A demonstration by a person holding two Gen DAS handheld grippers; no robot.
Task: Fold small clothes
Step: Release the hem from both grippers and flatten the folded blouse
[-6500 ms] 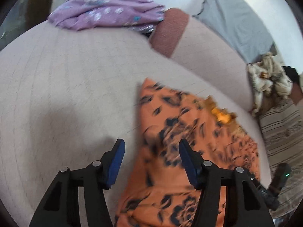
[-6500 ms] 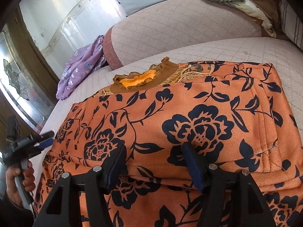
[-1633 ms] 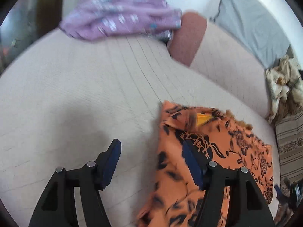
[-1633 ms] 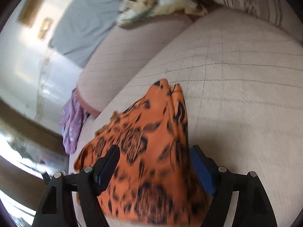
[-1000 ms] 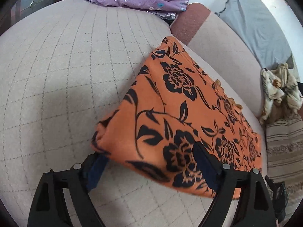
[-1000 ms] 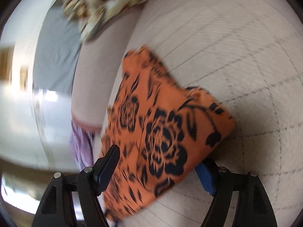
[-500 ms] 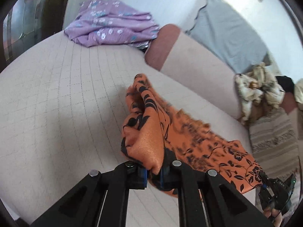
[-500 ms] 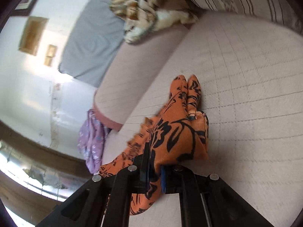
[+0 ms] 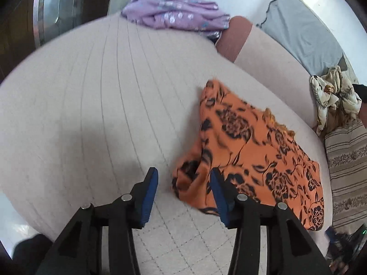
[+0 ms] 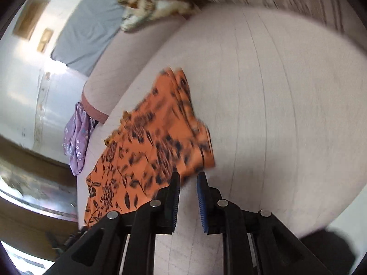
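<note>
An orange garment with black flowers point(image 9: 252, 146) lies folded on the pale quilted bed point(image 9: 103, 114); it also shows in the right wrist view point(image 10: 151, 142). My left gripper point(image 9: 183, 178) is open, its jaws wide apart just in front of the garment's near left corner, holding nothing. My right gripper point(image 10: 188, 183) is open with a narrow gap between the jaws, just short of the garment's near right corner, and the cloth lies free of it.
A crumpled purple floral garment point(image 9: 174, 13) lies at the far end of the bed. A pink bolster point(image 9: 234, 39) and grey pillow point(image 9: 302, 32) sit behind. A patterned cloth heap point(image 9: 332, 96) and striped blanket point(image 9: 346, 165) lie to the right.
Both grippers were shut on the garment's corners and held it up half a second ago. Now both have opened and drawn back, and the garment lies dropped on the bed.
</note>
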